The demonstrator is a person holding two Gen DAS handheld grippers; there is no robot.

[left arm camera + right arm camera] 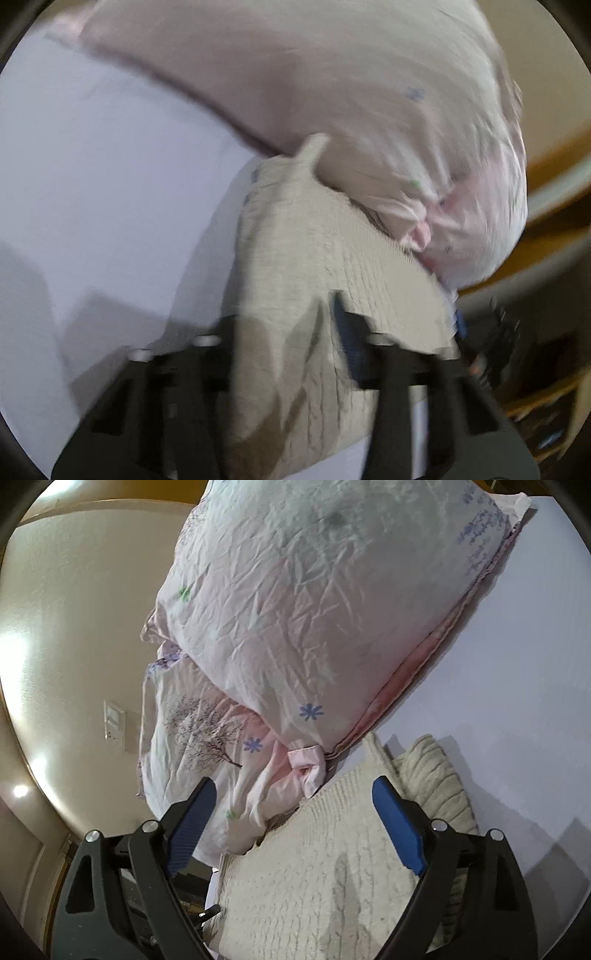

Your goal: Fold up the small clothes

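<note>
Seemingly mid-fold, the cream knit garment (314, 867) lay on the white bed sheet (517, 664), touching the floral pillow (295, 609) at 12 o'clock. The left gripper (291, 325) pinched bunched knit; the right gripper (291, 812) hovered, jaws apart. Flattening remained.

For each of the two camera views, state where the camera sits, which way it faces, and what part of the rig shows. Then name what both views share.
Left wrist: sits on the left gripper, faces forward along its fingers at the cream knit garment bunched between them; black fingers show, blurred.
Right wrist: sits on the right gripper, faces the garment lying on the white bed sheet; blue-padded fingers spread wide.
Shared: the garment, the floral pillow, the sheet.
</note>
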